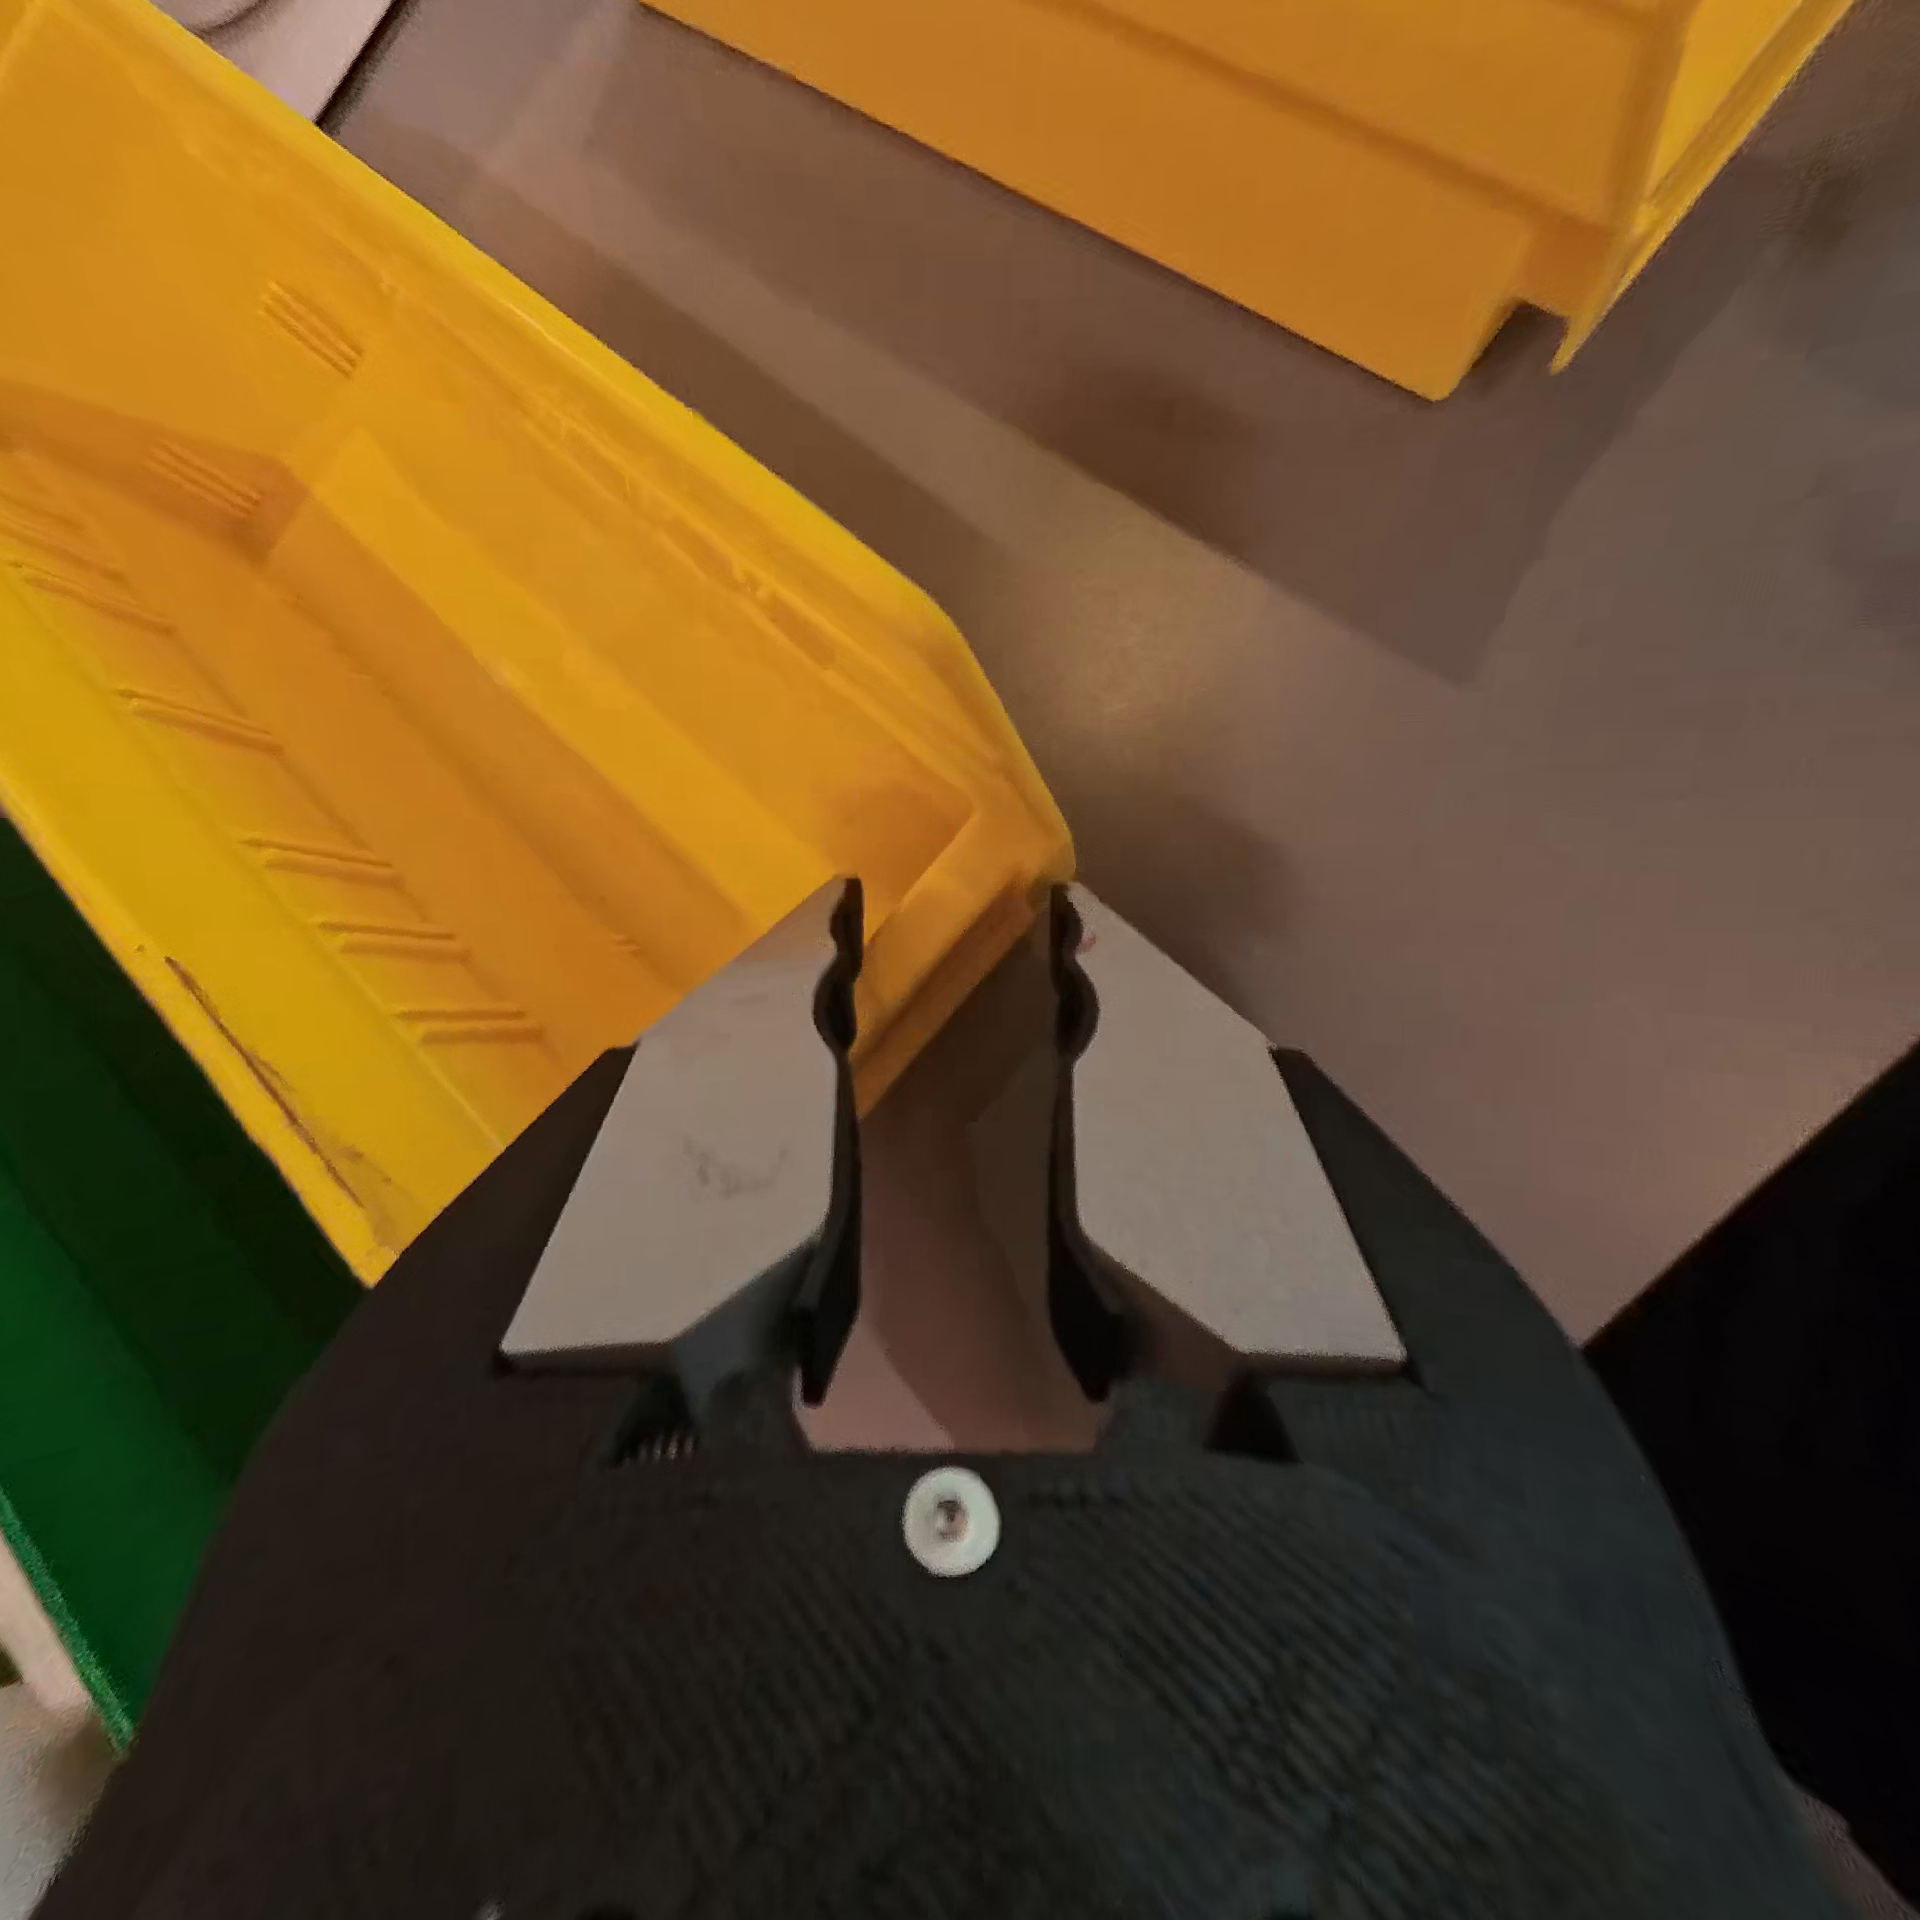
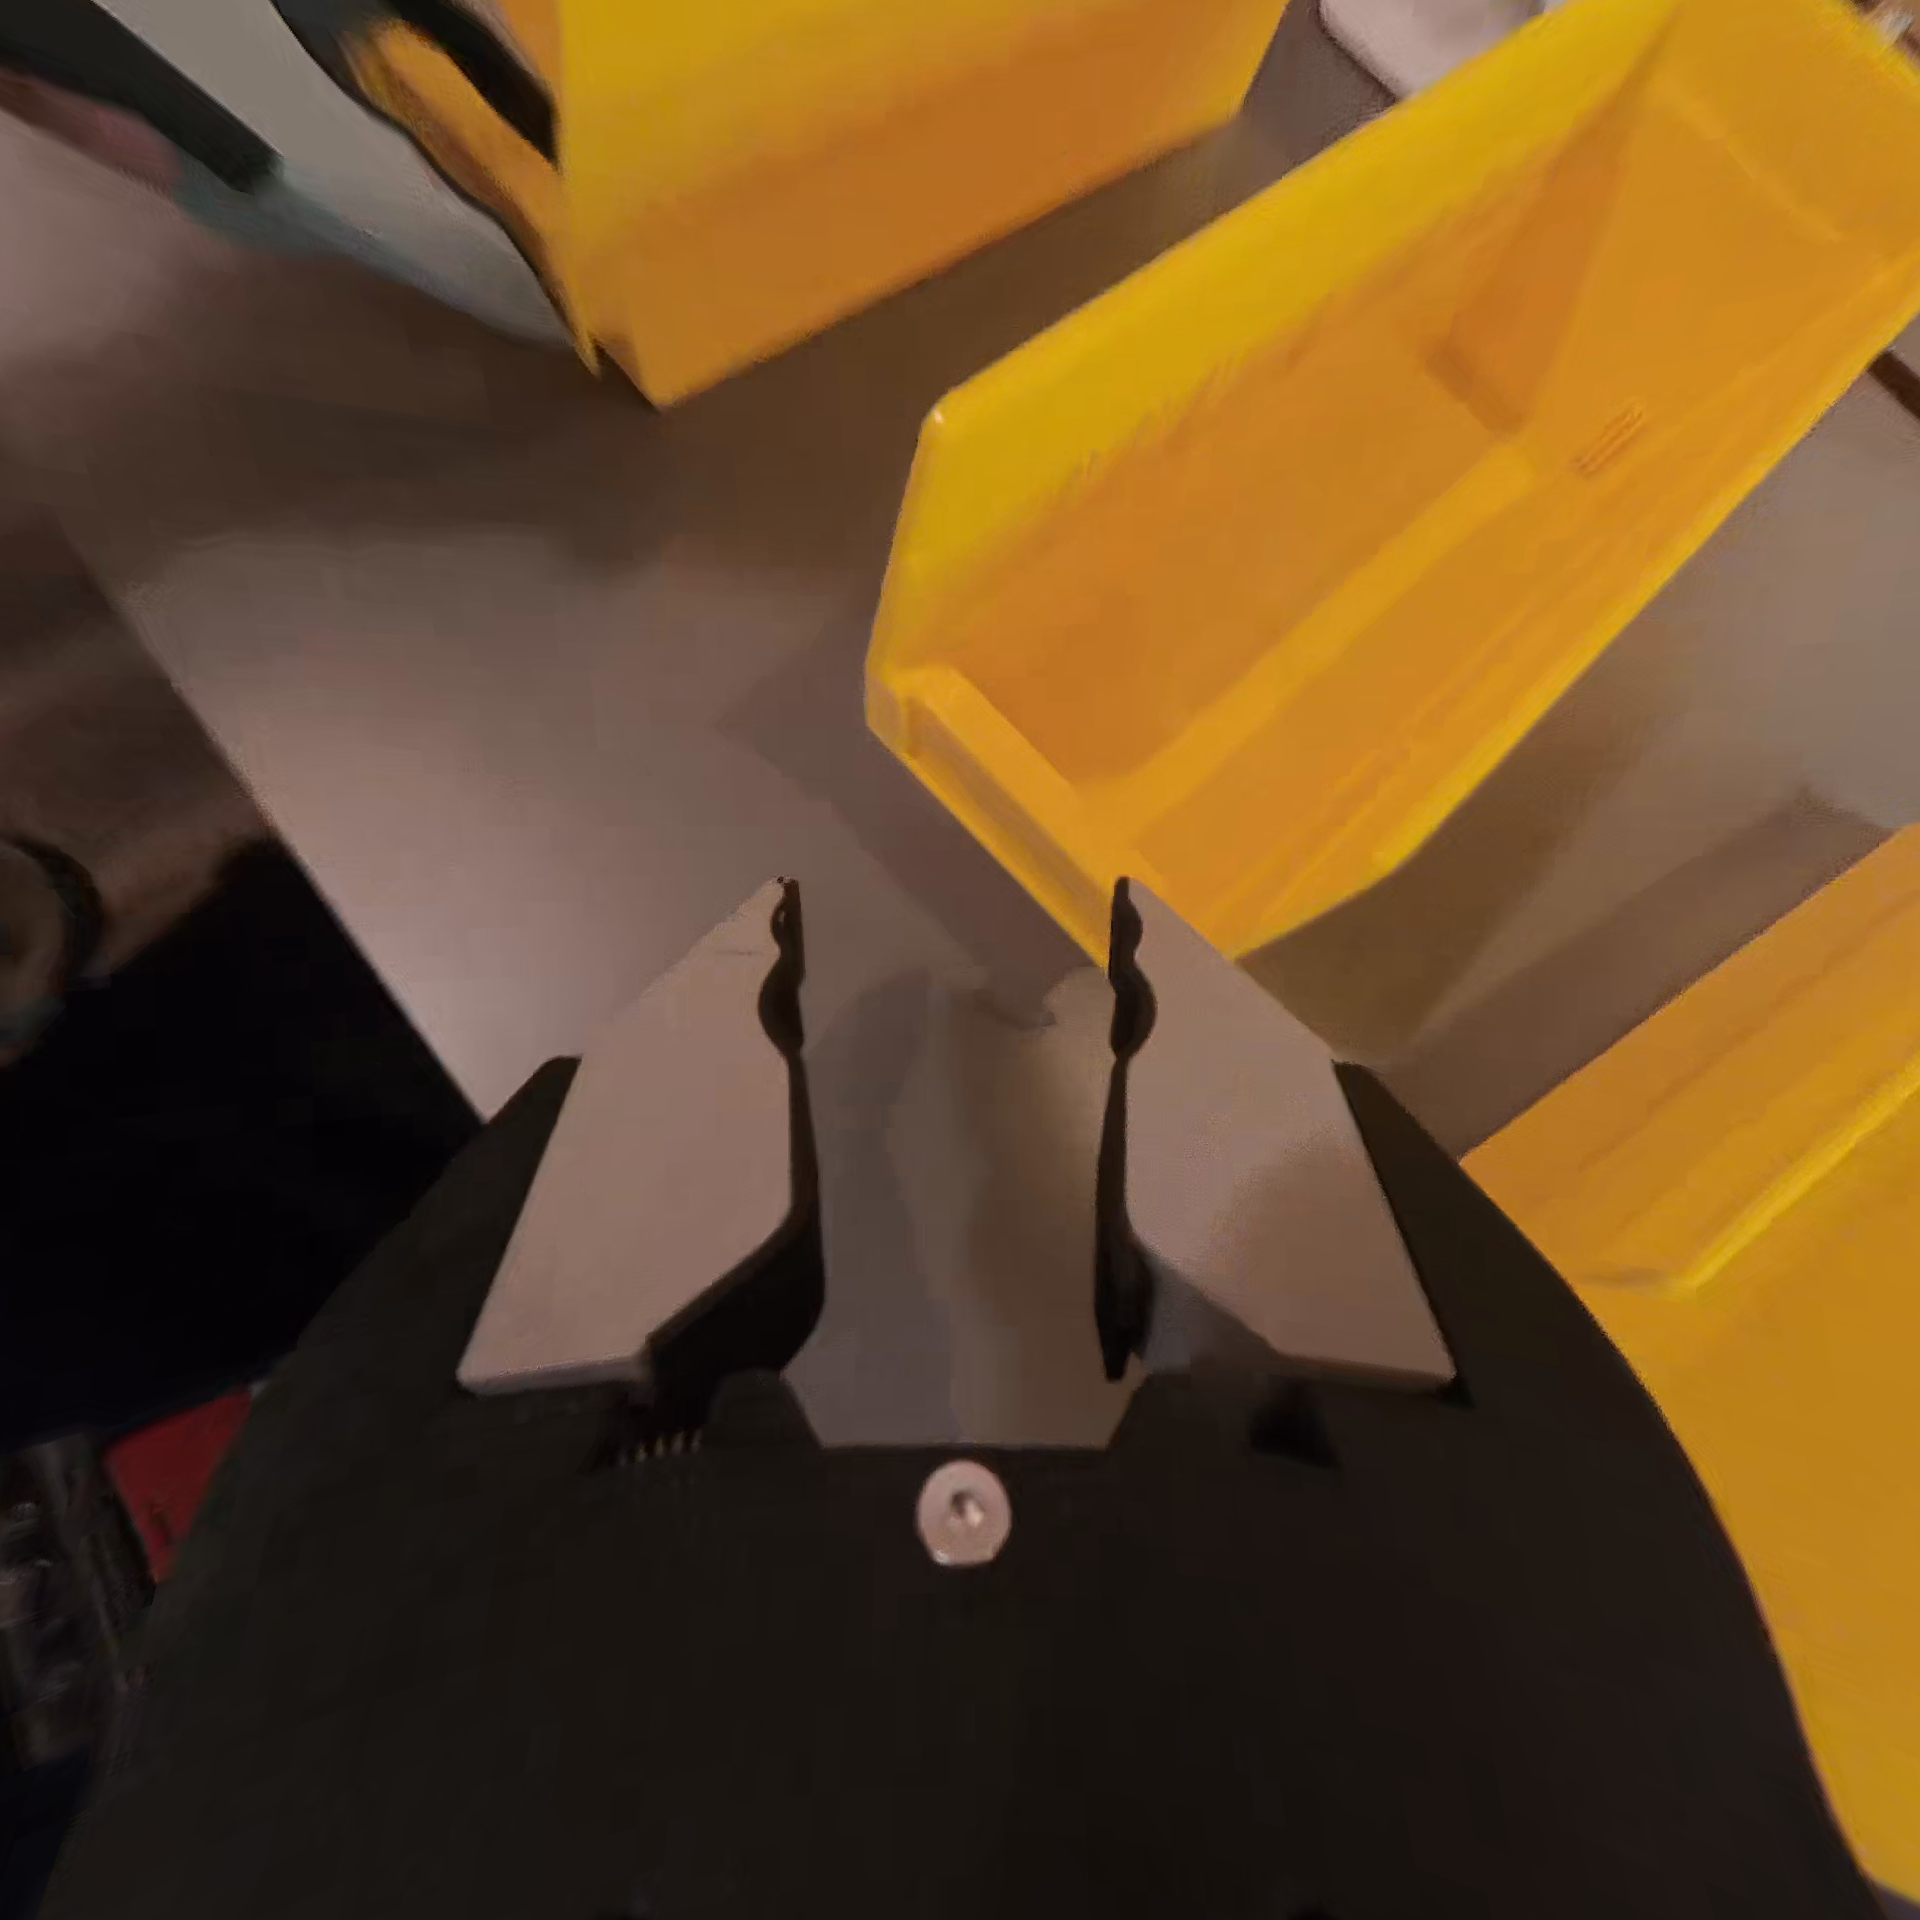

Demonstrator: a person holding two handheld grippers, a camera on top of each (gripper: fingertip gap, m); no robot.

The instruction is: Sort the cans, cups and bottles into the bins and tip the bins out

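Note:
No cans, cups or bottles show in either view. In the left wrist view an empty yellow bin (image 1: 436,644) fills the left side. My left gripper (image 1: 954,894) is partly open, and the bin's near corner (image 1: 997,862) lies between its fingertips; I cannot tell if they touch it. In the right wrist view my right gripper (image 2: 954,894) is open and empty over the grey table (image 2: 499,665). Its right fingertip is next to the near corner of another empty yellow bin (image 2: 1351,623).
A second yellow bin (image 1: 1247,166) stands at the top right of the left wrist view, and a green surface (image 1: 114,1247) lies at the lower left. The right wrist view shows further yellow bins at the top (image 2: 883,187) and lower right (image 2: 1766,1403). The table edge (image 2: 312,914) runs diagonally at the left.

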